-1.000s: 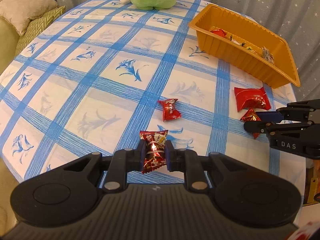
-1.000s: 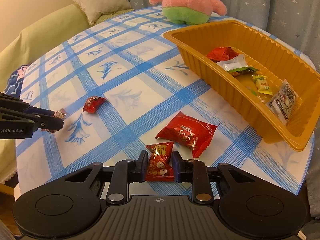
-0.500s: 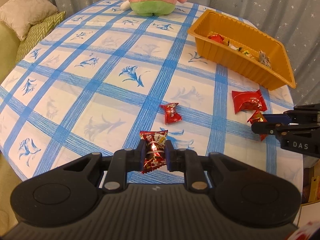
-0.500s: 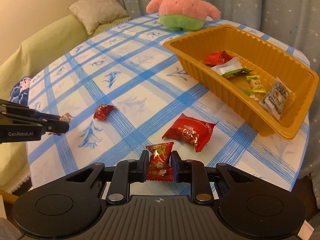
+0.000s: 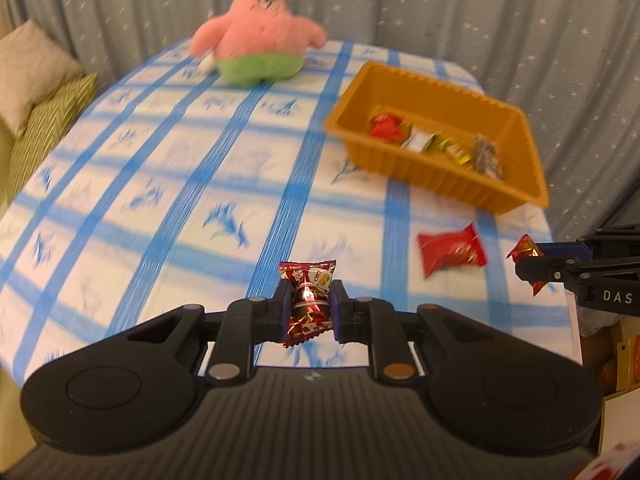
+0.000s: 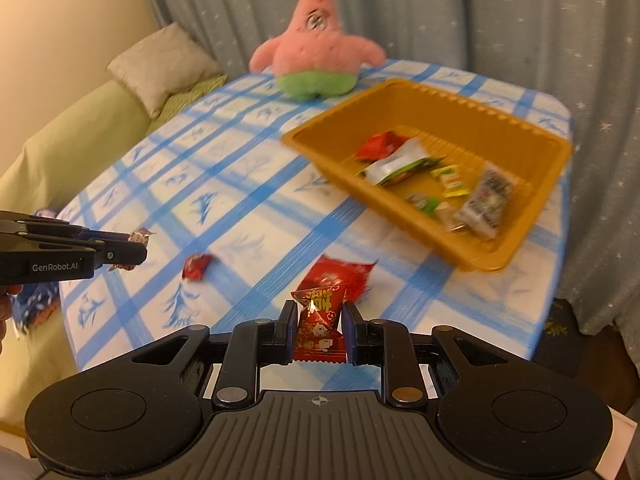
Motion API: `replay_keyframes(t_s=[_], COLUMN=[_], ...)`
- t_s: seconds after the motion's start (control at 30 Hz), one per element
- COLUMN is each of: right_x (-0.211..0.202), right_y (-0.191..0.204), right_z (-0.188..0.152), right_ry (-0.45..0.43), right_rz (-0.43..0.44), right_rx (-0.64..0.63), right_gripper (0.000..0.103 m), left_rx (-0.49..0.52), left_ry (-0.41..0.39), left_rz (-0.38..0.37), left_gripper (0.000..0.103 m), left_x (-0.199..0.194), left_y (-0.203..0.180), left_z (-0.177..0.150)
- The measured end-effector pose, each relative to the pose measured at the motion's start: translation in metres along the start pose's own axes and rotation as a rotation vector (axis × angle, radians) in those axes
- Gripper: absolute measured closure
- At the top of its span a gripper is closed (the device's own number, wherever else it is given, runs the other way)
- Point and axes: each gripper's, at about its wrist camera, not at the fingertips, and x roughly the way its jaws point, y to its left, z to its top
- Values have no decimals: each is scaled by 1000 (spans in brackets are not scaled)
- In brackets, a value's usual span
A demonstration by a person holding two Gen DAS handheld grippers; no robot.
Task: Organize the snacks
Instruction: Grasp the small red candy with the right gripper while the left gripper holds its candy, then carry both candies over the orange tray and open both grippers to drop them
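On the left side, the left gripper [image 5: 308,304] has its jaws pinching a dark red candy [image 5: 307,300] by the middle, so only the wrapper's crimped ends show above and below the pads; it is held above the bench [image 5: 168,184], whose checked cloth is smeared by blur. In the right wrist view, a small red sweet [image 6: 197,266] lies on the cloth just beside that gripper's tip, its print too blurred to read; the left wrist view does not show it. Further right lies a larger red packet [image 5: 450,250], flat on the bench, partly covered in the right wrist view by the held candy. The right gripper [image 6: 319,330] has its jaws clamped on a red candy with gold print [image 6: 319,320], also clear of the cloth. At far right the orange tray [image 6: 516,248] holds several wrapped snacks [image 6: 404,164], their labels unreadable. A pink plush star [image 6: 316,56] sits behind the tray.
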Motion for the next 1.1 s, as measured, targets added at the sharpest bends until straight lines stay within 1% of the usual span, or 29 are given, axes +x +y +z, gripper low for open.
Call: replay_keyframes(t_s=[0.27, 0.5, 0.83, 1.1], right_x=[-28, -36, -18, 1], right_y=[-27, -49, -82, -103], right_z=[22, 47, 86, 111], right_ry=[-69, -124, -167, -204], right_rz=[-44, -84, -129, -141], right_rx=[83, 128, 179, 218], right_gripper=[79, 79, 79, 79], left_rx=[109, 189, 281, 323], left_ry=[-70, -123, -142, -140], left_rz=[-48, -100, -172, -223], left_gripper=[85, 85, 85, 85], left_x=[3, 18, 59, 91], left_y=[-20, -42, -78, -97], left_z=[46, 94, 154, 189])
